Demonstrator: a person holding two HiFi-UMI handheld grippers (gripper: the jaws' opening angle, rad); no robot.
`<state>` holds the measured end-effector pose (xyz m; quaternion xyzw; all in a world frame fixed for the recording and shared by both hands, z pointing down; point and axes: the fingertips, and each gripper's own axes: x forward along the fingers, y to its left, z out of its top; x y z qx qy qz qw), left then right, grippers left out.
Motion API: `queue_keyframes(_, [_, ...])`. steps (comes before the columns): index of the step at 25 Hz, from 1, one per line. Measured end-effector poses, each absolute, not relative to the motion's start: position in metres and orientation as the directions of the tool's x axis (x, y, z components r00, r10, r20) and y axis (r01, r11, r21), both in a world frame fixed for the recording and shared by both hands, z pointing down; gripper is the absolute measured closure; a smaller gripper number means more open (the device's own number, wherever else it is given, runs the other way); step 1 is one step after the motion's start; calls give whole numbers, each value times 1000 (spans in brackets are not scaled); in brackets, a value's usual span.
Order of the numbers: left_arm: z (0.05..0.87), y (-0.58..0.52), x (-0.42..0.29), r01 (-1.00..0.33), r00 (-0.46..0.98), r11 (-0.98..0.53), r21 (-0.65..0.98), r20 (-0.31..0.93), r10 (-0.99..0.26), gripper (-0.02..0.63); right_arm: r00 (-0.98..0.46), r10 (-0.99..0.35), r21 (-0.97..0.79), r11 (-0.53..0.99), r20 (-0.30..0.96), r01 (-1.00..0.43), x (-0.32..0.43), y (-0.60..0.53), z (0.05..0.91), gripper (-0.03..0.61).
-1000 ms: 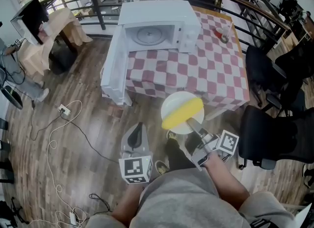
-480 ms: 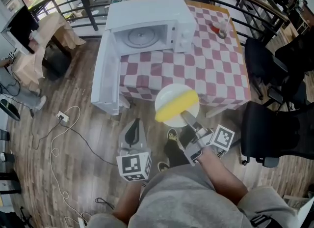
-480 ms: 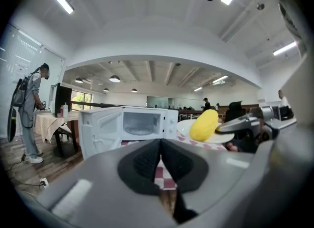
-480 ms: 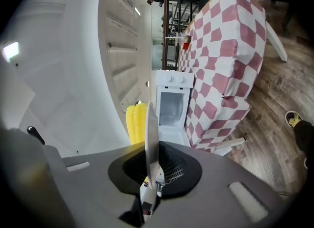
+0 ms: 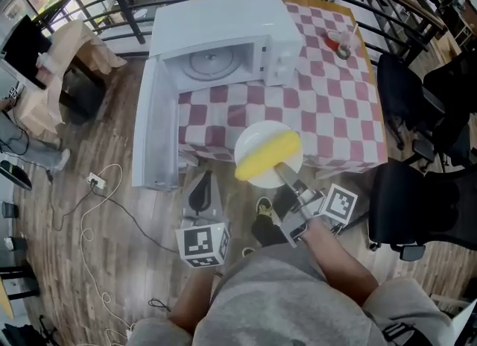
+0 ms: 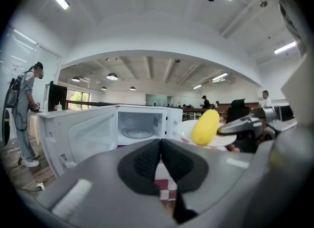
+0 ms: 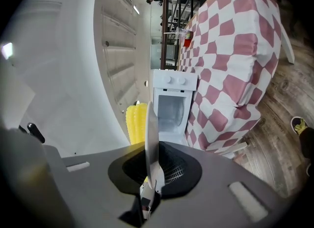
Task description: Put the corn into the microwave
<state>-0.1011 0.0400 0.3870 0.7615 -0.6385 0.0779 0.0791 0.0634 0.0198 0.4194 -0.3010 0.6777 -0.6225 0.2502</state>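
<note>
Right gripper [image 5: 282, 172] has its jaws closed on the rim of one white plate [image 5: 260, 134] and holds it above the near edge of the table [image 5: 328, 98], which wears a red-and-white check cloth. One yellow corn [image 5: 267, 155] cob lies across this plate, so it is outside the oven. Left gripper [image 5: 206, 181] hangs lower, over the wood floor [image 5: 97, 247] before the table's near left corner, with its jaws pressed together and empty. One white microwave [image 5: 223, 20] stands at the far left corner of the table. Its door [image 5: 153, 132] is swung fully open past the left edge, and one glass turntable [image 5: 211, 60] shows inside. Its panel carries two round knobs [image 7: 174, 80]. The only print I can make out is a black-and-white square marker on each gripper's cube [image 5: 203, 243]; no brand name is readable.
</note>
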Motion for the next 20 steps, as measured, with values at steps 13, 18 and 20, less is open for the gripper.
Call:
queue_keyframes(13, [389,-24,-99,-990,142,-142,15,248,-958,603,-726,-686,-995,38,42,-94,65,-49,420,552])
queue_keyframes(18, [389,-42,-94,-992,124,-124,14,254,-959,603,-753,-656,-995,40,46,-96,67,-65,422,552])
queue_keyframes(20, [390,-49,-91,-992,123,-125,8,258,-958,603,-760,-648,-995,43,44,-94,69,-71,422,552])
